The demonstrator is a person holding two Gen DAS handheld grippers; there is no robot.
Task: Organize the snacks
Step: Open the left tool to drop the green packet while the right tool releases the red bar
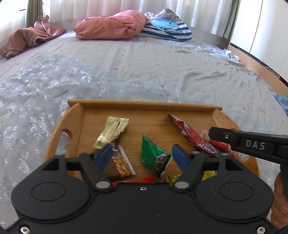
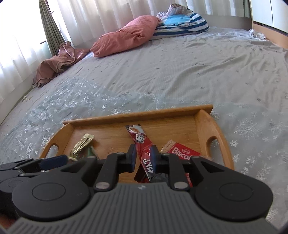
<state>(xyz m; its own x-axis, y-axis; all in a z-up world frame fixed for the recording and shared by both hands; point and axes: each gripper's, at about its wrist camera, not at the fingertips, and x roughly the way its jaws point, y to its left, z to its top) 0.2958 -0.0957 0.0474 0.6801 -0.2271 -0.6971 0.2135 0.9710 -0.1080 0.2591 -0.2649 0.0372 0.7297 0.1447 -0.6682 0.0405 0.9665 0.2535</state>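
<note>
Room: bedroom with white curtains (image 1: pixel 100 9) behind a bed (image 1: pixel 144 72) under a grey sheet with a snowflake pattern.
Far end of bed: pink pillow (image 1: pixel 111 25), striped blue pillow (image 1: pixel 167 28) just beside it, brown cloth (image 1: pixel 28 37) apart on the left.
Tray: wooden tray (image 1: pixel 144 105) with cut-out handles lies on the bed, near the camera.
Snacks: all seen snacks are inside the tray. Gold wrapper (image 1: pixel 111 131) at the left, almond chocolate bar (image 1: pixel 119 165) touching it, green packet (image 1: pixel 154 154) in the middle, long red stick packet (image 2: pixel 144 149) at the right, red Biscoff packet (image 2: pixel 181 153) beside it.
Left gripper: left gripper (image 1: pixel 141 154) has its blue pads wide apart; the green packet lies on the tray between them, not pressed.
Right gripper: right gripper (image 2: pixel 143 156) has its fingers a little apart, one on each side of the red stick packet; whether the pads press it I cannot tell.
Person: one hand (image 1: pixel 280 203) shows at the right edge of the left wrist view.
</note>
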